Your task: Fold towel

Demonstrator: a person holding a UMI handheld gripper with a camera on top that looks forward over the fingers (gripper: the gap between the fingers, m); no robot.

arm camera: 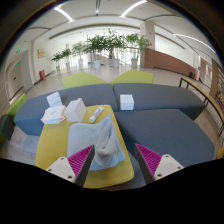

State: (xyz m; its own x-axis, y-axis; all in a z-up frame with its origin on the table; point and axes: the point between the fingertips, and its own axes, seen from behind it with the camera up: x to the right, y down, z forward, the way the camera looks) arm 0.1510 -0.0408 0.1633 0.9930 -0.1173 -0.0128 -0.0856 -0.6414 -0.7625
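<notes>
While the towel (106, 143) hangs crumpled in the lower centre of the frame, I note it bunched against my left pad, a pale grey-white wad draping over the yellow mat (62, 140) beneath. My gripper (113, 158) sits spread: fingers (80, 160) well apart, the right pad bare with a clear gap to the cloth. Whether the left pad presses the cloth or merely sits beside it, I cannot tell. Step in hand, by my reading: an early one, no fold made, cloth still a heap. Next move calls for finding a free corner or edge, closing on it, and drawing it flat across the mat before any fold. Beyond, mid-frame: grey table (160, 125), white box (126, 102), a cluster of white items (60, 110) upper left. Plants (105, 45) line the hall at top.
</notes>
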